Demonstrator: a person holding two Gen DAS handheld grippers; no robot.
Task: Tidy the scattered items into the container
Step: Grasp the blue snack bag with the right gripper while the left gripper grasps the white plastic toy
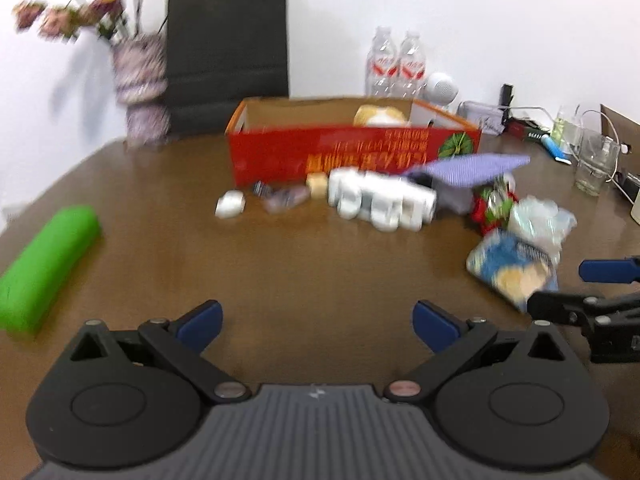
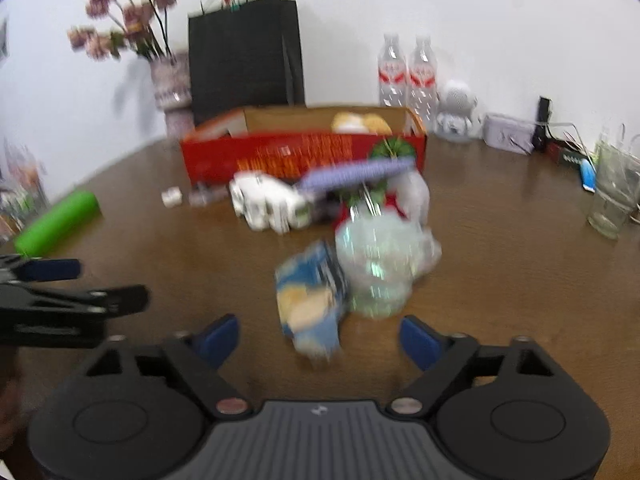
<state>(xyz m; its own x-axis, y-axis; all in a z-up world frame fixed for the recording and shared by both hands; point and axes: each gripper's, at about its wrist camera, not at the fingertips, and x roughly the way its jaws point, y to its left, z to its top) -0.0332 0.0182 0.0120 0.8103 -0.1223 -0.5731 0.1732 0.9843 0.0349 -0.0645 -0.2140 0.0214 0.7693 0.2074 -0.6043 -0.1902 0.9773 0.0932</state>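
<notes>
We see both tongs held low over the brown table (image 1: 320, 272), each with its blue-tipped jaws spread wide and nothing between them. The left gripper (image 1: 318, 322) points at bare wood; well ahead of it stands the red cardboard box (image 1: 344, 152), open on top, with a yellow-and-white soft thing (image 1: 380, 117) inside it at the far right. Just in front of the box, still ahead of the left tongs, lies a row of scattered items: a small white piece (image 1: 230, 205), a pack of small white bottles (image 1: 380, 200) and a purple striped cloth (image 1: 472, 168) draped over something (the blur keeps us from saying what).

The right gripper (image 2: 320, 338) faces a blue snack packet (image 2: 310, 300), which lies just ahead of its jaws, slightly left of the gap's middle but not touched by either finger. Touching the packet on its far right is a crumpled clear plastic bag (image 2: 380, 264), and beyond that a red-and-green item (image 2: 372, 200) near the box.

Far to the left of the left tongs rests a green roll (image 1: 44, 268). Behind the box stand a black paper bag (image 2: 244, 52), a vase of flowers (image 2: 172, 84) and two water bottles (image 2: 408, 72); off to the right is a glass cup (image 2: 612, 200).
</notes>
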